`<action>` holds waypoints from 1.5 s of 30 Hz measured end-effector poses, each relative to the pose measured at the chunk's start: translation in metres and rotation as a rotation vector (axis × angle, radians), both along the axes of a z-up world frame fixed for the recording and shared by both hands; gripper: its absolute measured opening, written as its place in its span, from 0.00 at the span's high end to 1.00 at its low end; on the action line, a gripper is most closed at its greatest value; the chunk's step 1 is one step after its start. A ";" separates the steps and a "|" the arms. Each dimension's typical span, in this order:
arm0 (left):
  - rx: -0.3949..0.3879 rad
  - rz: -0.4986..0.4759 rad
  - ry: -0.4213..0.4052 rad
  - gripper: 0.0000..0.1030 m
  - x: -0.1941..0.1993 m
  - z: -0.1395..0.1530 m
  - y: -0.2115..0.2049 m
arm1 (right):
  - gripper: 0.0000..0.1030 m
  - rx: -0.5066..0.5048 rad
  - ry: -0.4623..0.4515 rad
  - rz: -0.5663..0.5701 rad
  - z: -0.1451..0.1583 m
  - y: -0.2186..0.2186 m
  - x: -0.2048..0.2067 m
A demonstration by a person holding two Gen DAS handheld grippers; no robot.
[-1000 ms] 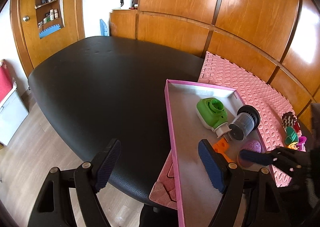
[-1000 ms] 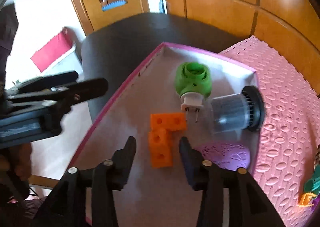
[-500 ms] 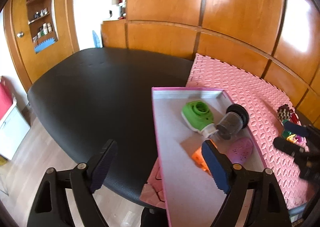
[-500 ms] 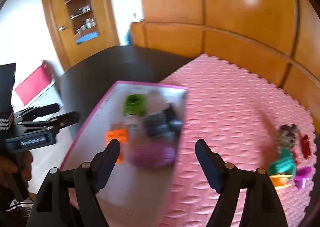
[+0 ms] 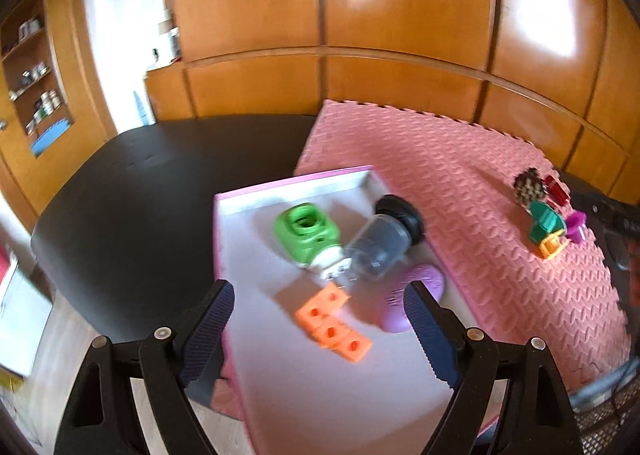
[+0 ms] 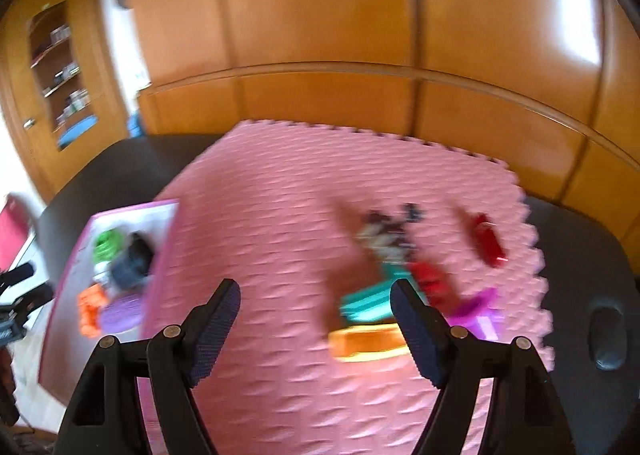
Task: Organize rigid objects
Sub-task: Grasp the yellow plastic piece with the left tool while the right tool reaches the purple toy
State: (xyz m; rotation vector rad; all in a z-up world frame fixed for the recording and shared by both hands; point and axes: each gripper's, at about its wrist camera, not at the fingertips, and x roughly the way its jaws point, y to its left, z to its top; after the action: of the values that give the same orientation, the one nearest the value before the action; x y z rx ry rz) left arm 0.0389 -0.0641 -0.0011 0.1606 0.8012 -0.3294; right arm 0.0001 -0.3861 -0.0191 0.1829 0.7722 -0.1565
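Over the pink-rimmed tray (image 5: 304, 183), in the left wrist view, the left gripper (image 5: 318, 331) hangs with its jaws spread wide and nothing between the pads. Below and ahead of it the tray already holds an orange block piece (image 5: 334, 325), a green plug-in device (image 5: 306, 233), a clear jar with a black lid (image 5: 380, 243) lying on its side, and a purple oval piece (image 5: 404, 295). The loose pile of small toys (image 5: 546, 219) sits well apart to the right, on the pink foam mat (image 5: 460, 215), near the mat's far right part.

Above the foam mat (image 6: 280, 215), in the right wrist view, the right gripper (image 6: 314, 329) is likewise open and empty. The picture is blurred, but the toy pile (image 6: 400, 275) lies just ahead and slightly right of the tongs, with an orange piece (image 6: 368, 341) and a teal piece (image 6: 368, 303) nearest the right pad, their long sides running roughly crosswise to the jaws. A red piece (image 6: 488, 241) lies farther off. The tray (image 6: 132, 211) is off to the left.

The right hand is plainly the nearer one to the pile, so the next pick looks to be its job.
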 end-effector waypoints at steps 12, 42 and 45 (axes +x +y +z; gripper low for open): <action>0.036 -0.188 0.034 0.13 -0.005 0.006 -0.085 | 0.29 0.191 0.008 -0.417 -0.039 -0.129 -0.045; 0.013 -0.554 0.228 0.18 -0.006 -0.064 -0.301 | 0.29 0.330 0.022 -0.533 -0.046 -0.154 -0.058; -0.033 -0.628 0.278 0.18 -0.014 -0.068 -0.305 | 0.29 0.346 0.017 -0.531 -0.046 -0.157 -0.058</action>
State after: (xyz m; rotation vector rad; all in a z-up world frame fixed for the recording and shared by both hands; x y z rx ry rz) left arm 0.0252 -0.3691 -0.0694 0.3412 1.0087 -0.9731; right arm -0.0582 -0.5428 -0.0652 0.7161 0.7508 -0.5280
